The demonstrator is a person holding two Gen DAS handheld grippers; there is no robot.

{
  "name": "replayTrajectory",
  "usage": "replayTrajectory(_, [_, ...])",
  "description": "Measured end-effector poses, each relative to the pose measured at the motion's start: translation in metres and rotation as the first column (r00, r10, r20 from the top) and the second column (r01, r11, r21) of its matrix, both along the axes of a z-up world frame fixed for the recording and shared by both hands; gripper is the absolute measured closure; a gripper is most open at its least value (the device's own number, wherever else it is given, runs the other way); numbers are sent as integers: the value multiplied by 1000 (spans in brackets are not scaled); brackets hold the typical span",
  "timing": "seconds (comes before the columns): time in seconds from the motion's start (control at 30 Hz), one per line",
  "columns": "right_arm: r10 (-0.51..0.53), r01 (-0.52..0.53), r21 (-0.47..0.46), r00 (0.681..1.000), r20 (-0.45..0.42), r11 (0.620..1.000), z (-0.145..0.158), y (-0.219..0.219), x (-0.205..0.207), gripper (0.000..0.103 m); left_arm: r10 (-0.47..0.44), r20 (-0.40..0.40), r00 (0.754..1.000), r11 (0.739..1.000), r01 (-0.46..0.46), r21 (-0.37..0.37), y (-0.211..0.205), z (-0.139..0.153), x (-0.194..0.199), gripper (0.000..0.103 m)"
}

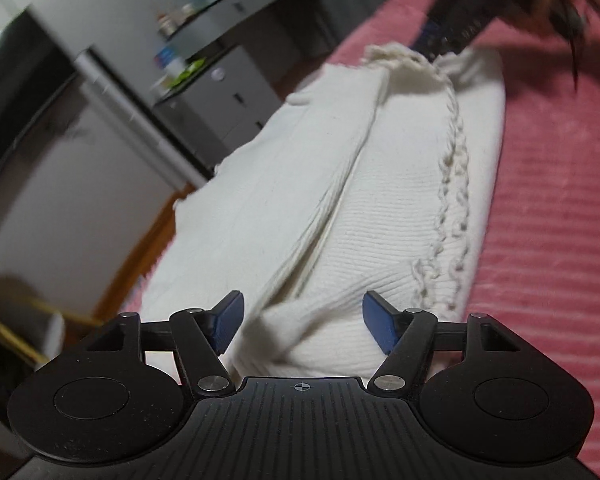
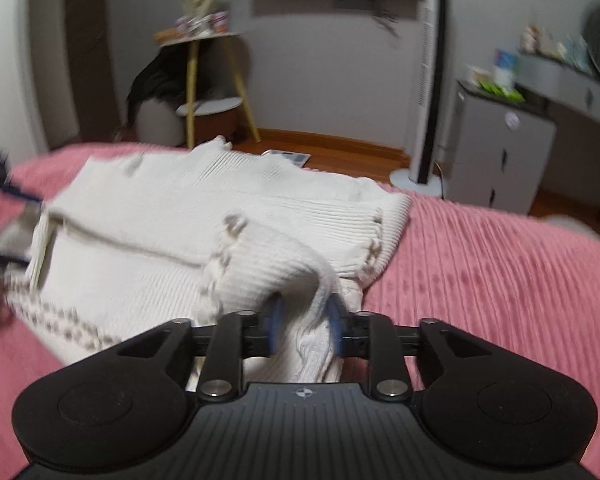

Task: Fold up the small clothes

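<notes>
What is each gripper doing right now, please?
Left gripper: open, pads clear of the white sweater.
Right gripper: part closed, with sweater fabric between its pads; grip unclear.

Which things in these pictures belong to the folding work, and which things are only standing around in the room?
Belong to the job:
- cream ribbed knitted sweater, partly folded
- pink ribbed bedspread beneath it
- left gripper, open
- right gripper, with a bunched fold of sweater between its fingers

Just lying about:
- grey drawer cabinet
- white tower fan
- yellow-legged side table
</notes>
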State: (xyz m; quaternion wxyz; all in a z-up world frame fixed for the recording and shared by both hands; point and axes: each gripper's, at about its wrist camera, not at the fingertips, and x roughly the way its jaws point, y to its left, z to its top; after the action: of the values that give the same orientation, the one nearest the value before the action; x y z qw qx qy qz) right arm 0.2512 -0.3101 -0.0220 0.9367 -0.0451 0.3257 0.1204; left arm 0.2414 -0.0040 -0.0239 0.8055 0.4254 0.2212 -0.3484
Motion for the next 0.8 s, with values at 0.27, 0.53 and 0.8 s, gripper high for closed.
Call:
replayTrajectory(0.27, [152, -145, -150, 988, 40, 978, 1, 26, 8, 40, -10, -170, 985, 1000, 8, -10, 4, -10, 19, 52])
replayTrajectory(0.53, [111, -108, -84, 993, 34, 991, 8, 31, 15, 95, 58, -189, 980, 984, -89, -157, 18, 8, 15, 98])
replayTrajectory(0.8, [-74, 49, 180, 988, 132, 982, 54, 2, 24, 96, 278, -201, 939, 784, -342, -518, 55, 76, 47, 99])
